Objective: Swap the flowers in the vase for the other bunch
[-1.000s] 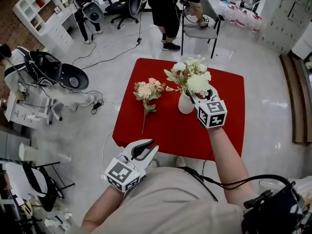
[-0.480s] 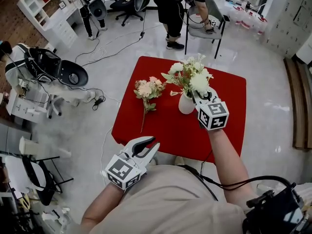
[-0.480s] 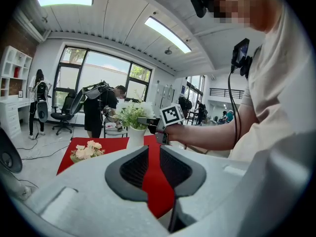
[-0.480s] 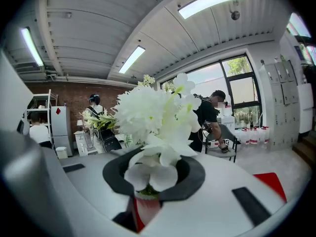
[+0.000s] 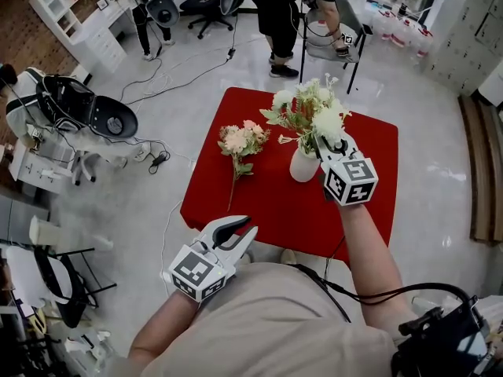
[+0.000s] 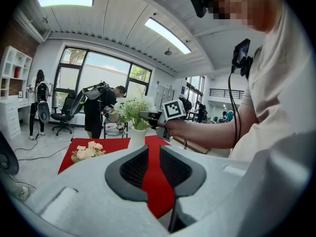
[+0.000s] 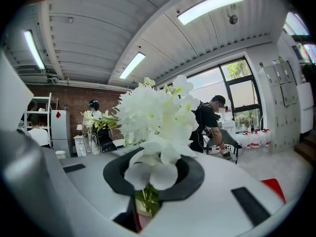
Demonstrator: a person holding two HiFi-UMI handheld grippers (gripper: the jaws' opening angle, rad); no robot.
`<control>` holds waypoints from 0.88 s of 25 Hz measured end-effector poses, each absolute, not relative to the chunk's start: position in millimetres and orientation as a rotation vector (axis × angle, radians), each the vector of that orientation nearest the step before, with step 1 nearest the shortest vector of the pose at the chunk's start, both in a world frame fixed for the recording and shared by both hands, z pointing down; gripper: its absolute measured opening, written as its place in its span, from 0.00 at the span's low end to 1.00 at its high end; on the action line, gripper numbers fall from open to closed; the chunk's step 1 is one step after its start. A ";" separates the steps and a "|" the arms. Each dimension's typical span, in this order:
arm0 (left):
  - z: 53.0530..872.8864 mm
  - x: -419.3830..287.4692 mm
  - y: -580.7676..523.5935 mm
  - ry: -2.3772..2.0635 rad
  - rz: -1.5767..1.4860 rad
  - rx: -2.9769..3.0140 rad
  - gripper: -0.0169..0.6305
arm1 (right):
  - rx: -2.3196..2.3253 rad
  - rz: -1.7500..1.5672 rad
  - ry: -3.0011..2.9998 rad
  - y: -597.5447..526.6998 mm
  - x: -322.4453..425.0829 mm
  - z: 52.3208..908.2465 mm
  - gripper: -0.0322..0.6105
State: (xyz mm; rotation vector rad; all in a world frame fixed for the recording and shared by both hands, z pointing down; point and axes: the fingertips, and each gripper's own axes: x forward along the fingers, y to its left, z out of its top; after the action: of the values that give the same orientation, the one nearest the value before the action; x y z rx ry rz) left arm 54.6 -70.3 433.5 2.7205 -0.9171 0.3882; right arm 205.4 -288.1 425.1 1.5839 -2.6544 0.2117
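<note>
Presently, the right gripper (image 5: 326, 141), its jaws having just been closing, is clamped on the stems of the white bunch (image 5: 308, 112). The bunch stands upright, blooms uppermost, with its stems running down to the vase (image 5: 303, 166). The pink bunch (image 5: 241, 141) lies on the red table (image 5: 267, 206) at the vase's nine o'clock, its long axis twelve-to-six and its blooms at twelve. The left gripper (image 5: 236, 236) is slightly parted and empty.

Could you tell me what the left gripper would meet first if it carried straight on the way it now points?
Probably the red tablecloth near its front edge: it shows between the open jaws of the left gripper. The white vase stands further along that line, though depth is hard to judge.
</note>
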 end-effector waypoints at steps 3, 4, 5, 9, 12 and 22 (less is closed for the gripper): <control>436.2 53.7 -71.5 -0.911 0.388 2.721 0.11 | 1.589 0.192 -2.663 -288.8 205.4 416.3 0.17; 437.0 53.2 -71.9 -0.909 0.386 2.721 0.11 | 1.589 0.186 -2.666 -288.9 205.1 413.3 0.17; 437.4 52.4 -72.2 -0.906 0.384 2.721 0.11 | 1.589 0.179 -2.666 -288.9 204.5 409.9 0.17; 437.3 47.7 -74.7 -0.892 0.376 2.722 0.11 | 1.593 0.156 -2.671 -290.4 202.3 392.6 0.17; 437.1 45.7 -75.4 -0.880 0.368 2.723 0.11 | 1.596 0.145 -2.668 -290.4 204.2 378.9 0.17; 439.9 36.4 -74.9 -0.816 0.349 2.745 0.11 | 1.658 0.088 -2.702 -280.5 209.4 320.2 0.16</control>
State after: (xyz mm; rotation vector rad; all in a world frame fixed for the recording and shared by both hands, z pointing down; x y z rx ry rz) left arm 36.4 -74.9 439.9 2.7445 -0.8155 0.3489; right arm 209.4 -280.5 320.2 1.6576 -2.7020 0.0884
